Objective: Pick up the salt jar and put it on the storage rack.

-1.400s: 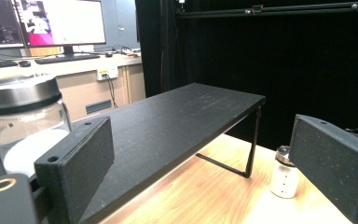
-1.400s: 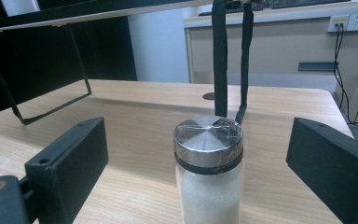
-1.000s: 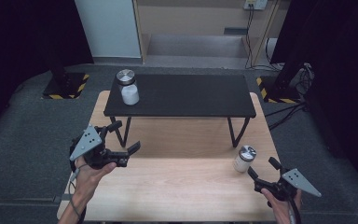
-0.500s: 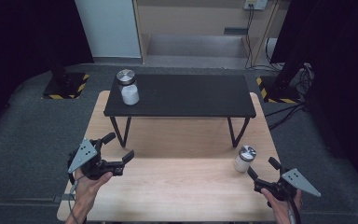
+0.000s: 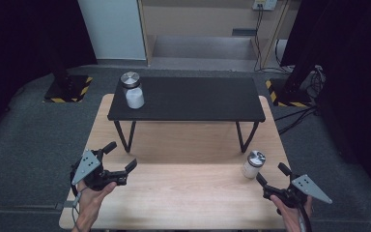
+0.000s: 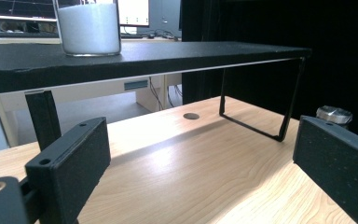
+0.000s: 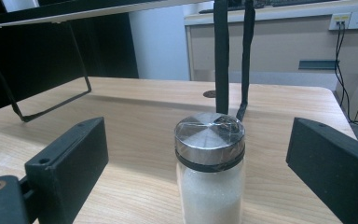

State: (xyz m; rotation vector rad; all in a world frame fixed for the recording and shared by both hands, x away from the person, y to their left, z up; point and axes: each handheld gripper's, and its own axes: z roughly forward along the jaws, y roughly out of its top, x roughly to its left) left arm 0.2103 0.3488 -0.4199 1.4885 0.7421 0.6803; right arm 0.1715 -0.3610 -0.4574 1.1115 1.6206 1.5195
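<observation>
At the near right corner of the wooden surface (image 5: 183,193), the right gripper (image 5: 274,175) was held in a hand with its fingers (image 7: 70,158) spread wide, pinching nothing; the near jar (image 5: 253,164), a glass jar of white grains with a silver lid, stood upright just beyond the fingertips, and in the right gripper view it rose between the two fingers without touching either. Near the near left corner, the left gripper (image 5: 120,157) was held in the other hand above the surface, its fingers (image 6: 72,165) likewise spread and empty, pointing toward the middle of the surface; in the left gripper view the near jar's lid showed past the right-hand finger, well apart from it. Beyond both grippers, a black shelf (image 5: 193,99) on thin metal legs stood across the far half of the surface, running almost from its left edge to its right edge. At the far left corner of that shelf stood the far jar (image 5: 133,91), also upright, filled with white grains and closed with a silver lid; it was well apart from both grippers and from the near jar
</observation>
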